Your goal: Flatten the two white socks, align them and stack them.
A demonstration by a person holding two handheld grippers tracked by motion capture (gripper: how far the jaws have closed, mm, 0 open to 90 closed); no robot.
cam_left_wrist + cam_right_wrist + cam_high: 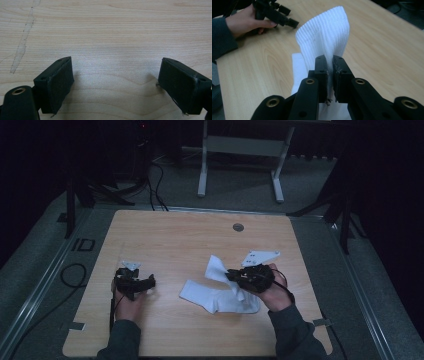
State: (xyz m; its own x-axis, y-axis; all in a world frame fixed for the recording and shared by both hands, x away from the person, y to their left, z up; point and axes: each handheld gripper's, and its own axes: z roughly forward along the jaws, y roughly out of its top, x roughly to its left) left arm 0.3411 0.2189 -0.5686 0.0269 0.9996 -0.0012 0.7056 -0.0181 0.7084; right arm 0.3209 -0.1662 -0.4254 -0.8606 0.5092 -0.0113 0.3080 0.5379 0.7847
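Across the middle of the scene lies your wooden table (175, 240), its pale top bare along the far edge apart from a small round grey cap (238, 227) set near the middle of that edge. On the right half of the table, closer to the near edge than the far one, you have a white sock (215, 297): most of it lies flat on the wood, stretching from the table's middle toward your right hand, while one end is lifted up off the surface. Your right gripper (231, 275) pinches that raised end; in the right gripper view the ribbed white cloth (324, 40) stands up and fans out above the two black pads, which press tight on it with only the fabric between them. Your right hand (275, 297) comes in from the near edge, just beside the sock's flat part. Your left gripper (148, 281) sits on the left half of the table, well apart from the sock, held by your left hand (129, 306). Its jaws stand wide apart with only bare wood grain between them, as the left gripper view shows, and its pads (61, 85) touch nothing.
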